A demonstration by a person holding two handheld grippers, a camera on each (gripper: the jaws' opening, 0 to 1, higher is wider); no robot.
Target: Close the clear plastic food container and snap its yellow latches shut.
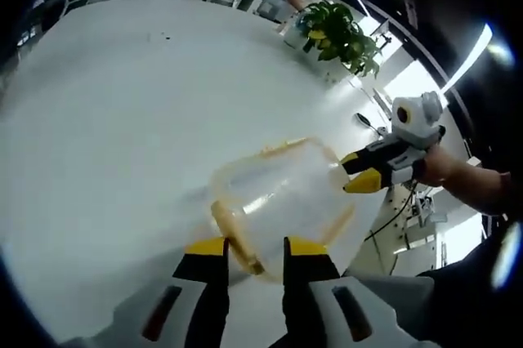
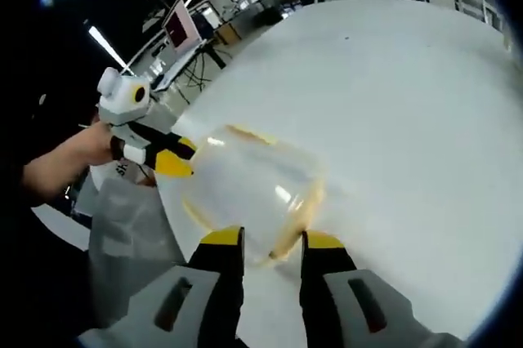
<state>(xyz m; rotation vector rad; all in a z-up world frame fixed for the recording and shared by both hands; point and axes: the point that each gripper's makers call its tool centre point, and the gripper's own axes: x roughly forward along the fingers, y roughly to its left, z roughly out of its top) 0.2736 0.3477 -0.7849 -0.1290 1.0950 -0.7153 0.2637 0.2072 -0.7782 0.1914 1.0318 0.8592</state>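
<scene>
Container [image 1: 282, 197] on table [image 1: 122, 119] between both grippers (opposite sides); plant [image 1: 339, 33] behind.

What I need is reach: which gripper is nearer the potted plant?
Right. The right gripper is at the container's far side, toward the plant; the left gripper is at its near side, farther off.

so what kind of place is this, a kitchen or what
Probably an office or lab, not a kitchen. The container sits on a big white table, with a potted plant at its edge, a monitor on a desk behind, and ceiling strip lights.
</scene>
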